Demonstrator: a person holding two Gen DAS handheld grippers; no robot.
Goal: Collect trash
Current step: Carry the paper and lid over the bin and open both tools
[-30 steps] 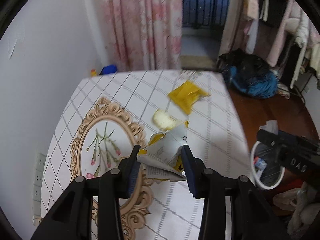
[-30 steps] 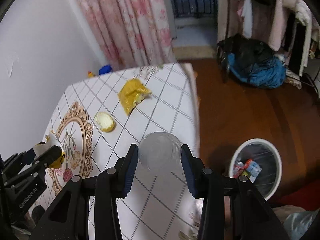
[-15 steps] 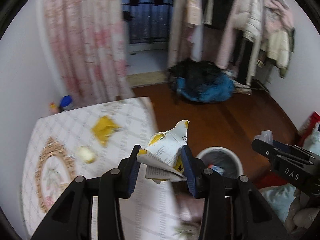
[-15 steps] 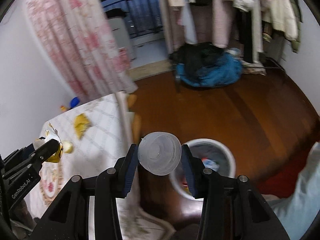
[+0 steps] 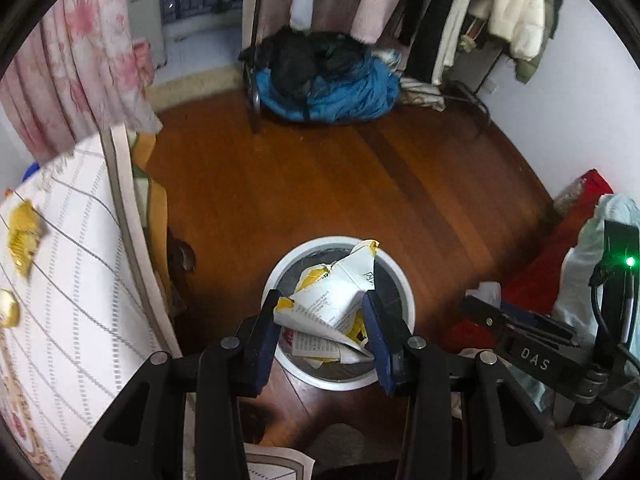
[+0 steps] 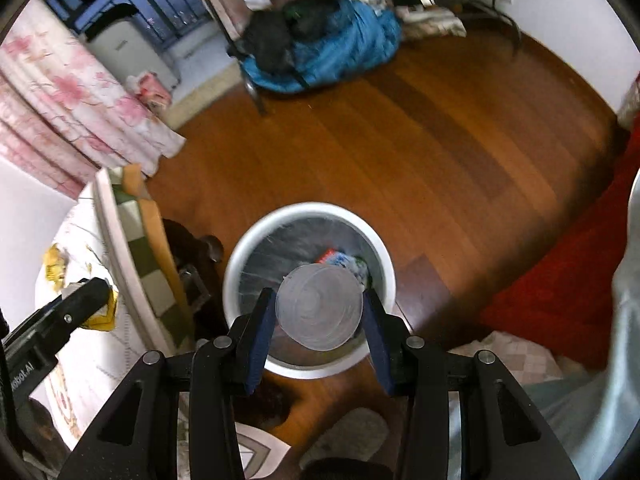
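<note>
A: Left gripper (image 5: 326,330) — what is it carrying?
B: Clamped on a crumpled wrapper (image 5: 334,308), white printed paper with yellow patches, pinched between both blue pads. It hangs directly over the waste bin (image 5: 404,280).
A: The bin itself?
B: Round, white rim, dark liner, standing on the brown wooden floor (image 5: 320,168) just right of the table. Some coloured packaging already lies inside.
A: Right gripper (image 6: 320,312)?
B: Fingers closed on a clear plastic cup (image 6: 319,307), its base facing the camera. It too is above the bin (image 6: 256,236), near the middle of the opening.
A: Anything left on the table?
B: Yes. On the checked tablecloth (image 5: 72,280), at the left edge of the left view, a yellow packet (image 5: 23,236) and, nearer, a small round yellowish piece (image 5: 7,313). Well apart from the bin.
A: Far side of the room?
B: Blue and black bundle (image 5: 328,76) under hanging clothes; pink floral curtain (image 5: 76,60) far left.
</note>
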